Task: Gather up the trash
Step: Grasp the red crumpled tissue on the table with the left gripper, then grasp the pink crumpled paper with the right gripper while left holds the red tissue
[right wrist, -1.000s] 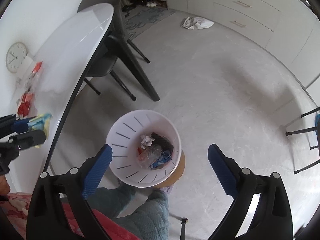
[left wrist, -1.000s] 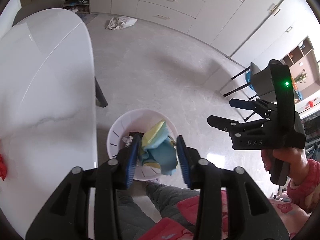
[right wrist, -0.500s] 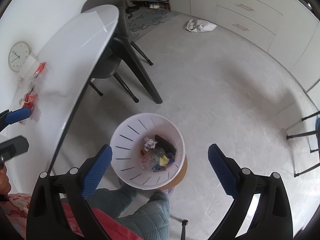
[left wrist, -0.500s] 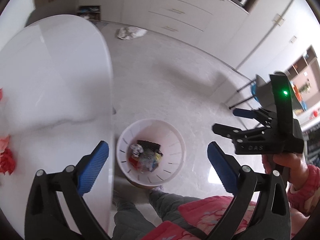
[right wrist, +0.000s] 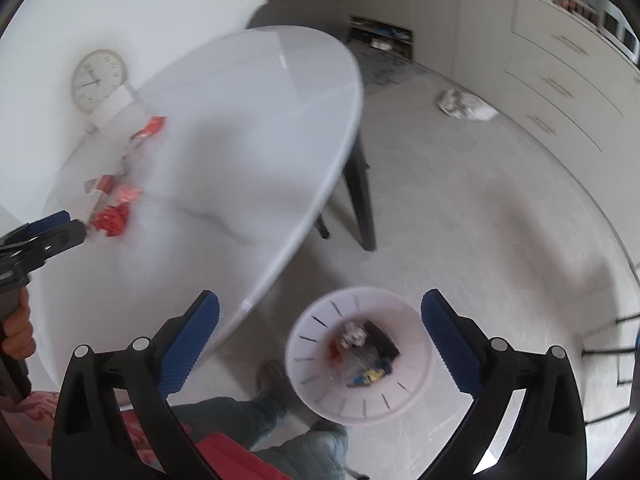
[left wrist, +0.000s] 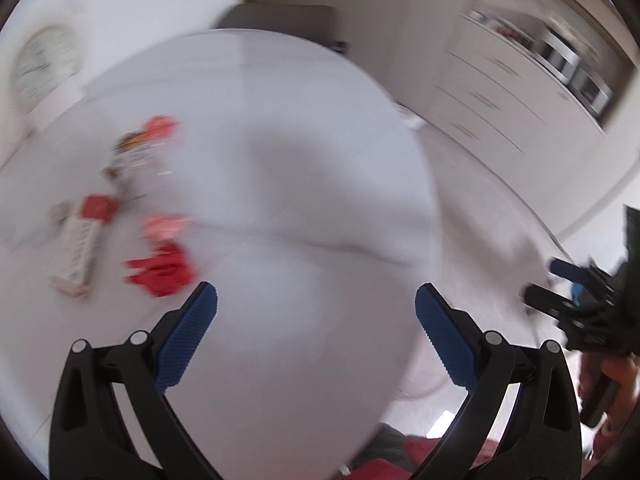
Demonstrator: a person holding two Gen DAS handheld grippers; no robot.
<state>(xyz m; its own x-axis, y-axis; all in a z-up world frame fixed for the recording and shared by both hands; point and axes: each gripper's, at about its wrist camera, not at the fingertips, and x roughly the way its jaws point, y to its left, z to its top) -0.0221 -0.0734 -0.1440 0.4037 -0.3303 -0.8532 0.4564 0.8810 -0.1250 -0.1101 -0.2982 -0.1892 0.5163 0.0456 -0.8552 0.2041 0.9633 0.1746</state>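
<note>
My left gripper (left wrist: 316, 312) hangs wide open, empty, over white oval table (left wrist: 300, 160) w/ crumpled red wrapper (left wrist: 162, 270) just ahead-left since it looks nearest; right gripper (right wrist: 320, 320) also wide, empty, above white slotted plastic bin (right wrist: 316, 400) on floor.

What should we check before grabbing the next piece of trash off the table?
1. Left tongs open and empty: ok.
2. Right tongs open and empty: ok.
3. Trash left on the table: ok, a red wrapper lies nearest the left tongs.
4. Left tongs lined up on that wrapper: not ok, it sits off to their left.
5. Bin within reach on the floor: ok, below the right tongs.
6. Sharp view of the wrapper: not ok, blurred.
</note>
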